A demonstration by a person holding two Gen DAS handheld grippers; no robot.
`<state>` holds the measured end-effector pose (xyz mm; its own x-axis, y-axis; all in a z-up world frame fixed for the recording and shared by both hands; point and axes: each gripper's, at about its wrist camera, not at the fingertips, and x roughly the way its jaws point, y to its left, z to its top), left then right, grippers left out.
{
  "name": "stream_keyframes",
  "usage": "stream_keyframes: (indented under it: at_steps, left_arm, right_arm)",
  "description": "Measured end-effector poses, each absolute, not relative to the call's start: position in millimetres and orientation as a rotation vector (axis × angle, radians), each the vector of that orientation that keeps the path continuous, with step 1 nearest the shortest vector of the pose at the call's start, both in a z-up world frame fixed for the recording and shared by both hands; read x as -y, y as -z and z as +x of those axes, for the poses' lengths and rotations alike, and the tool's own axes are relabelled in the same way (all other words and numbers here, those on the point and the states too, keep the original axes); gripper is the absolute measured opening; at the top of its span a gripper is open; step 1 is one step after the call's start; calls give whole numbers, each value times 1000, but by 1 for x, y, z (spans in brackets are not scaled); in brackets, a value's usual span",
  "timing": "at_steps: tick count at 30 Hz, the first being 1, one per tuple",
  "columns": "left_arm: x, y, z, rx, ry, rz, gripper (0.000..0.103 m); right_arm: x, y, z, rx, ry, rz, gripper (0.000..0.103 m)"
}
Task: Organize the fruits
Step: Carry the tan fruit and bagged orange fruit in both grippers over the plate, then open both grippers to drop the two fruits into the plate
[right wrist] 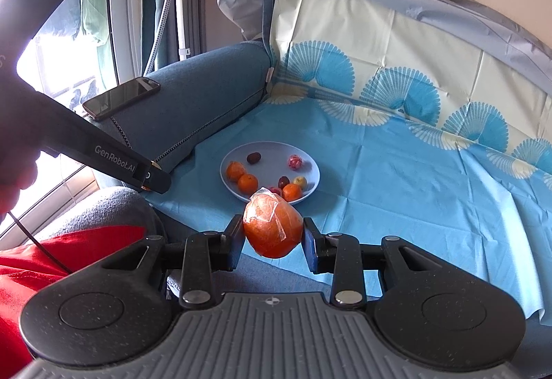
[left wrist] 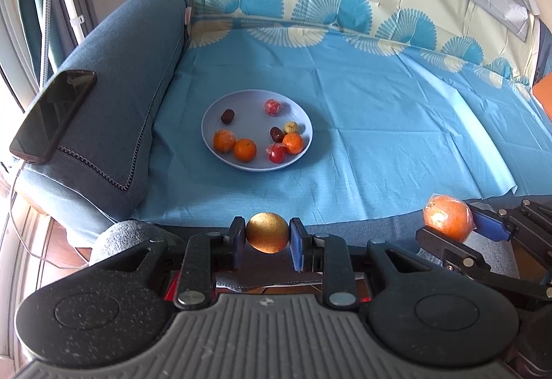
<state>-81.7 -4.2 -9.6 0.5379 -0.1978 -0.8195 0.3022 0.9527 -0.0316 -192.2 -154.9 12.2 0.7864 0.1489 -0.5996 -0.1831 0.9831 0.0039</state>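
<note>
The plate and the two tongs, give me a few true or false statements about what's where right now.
1. The left tongs grip a small golden-brown round fruit. True.
2. The right tongs are empty. False: they hold an orange wrapped in clear plastic.
3. The plate holds three bare oranges among other small fruits. True.
4. The plate sits on the sofa armrest. False: it lies on the blue cloth; the armrest carries a phone.
5. The plate is white and square. False: it is round and pale blue.
</note>
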Motion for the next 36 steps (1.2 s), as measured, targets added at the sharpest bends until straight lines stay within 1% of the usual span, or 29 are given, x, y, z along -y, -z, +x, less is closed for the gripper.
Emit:
stream_keyframes:
  at_steps: [9,20,29,36]
  left_arm:
    - [3,27,-44,-1007,287,128,30]
    - [-1,35,61,-993,215,121,30]
    - [24,82,146,-1034,219,171,30]
    - [34,120,190,-1083,214,198,30]
  right_arm:
    - [156,3,-157,-696,-168,-43,37]
    - [149,33,-60,-739,-180,-35,37]
    - [146,83,38,-808,-185,-13,37]
    - [144,119,82,-854,-190,-22,37]
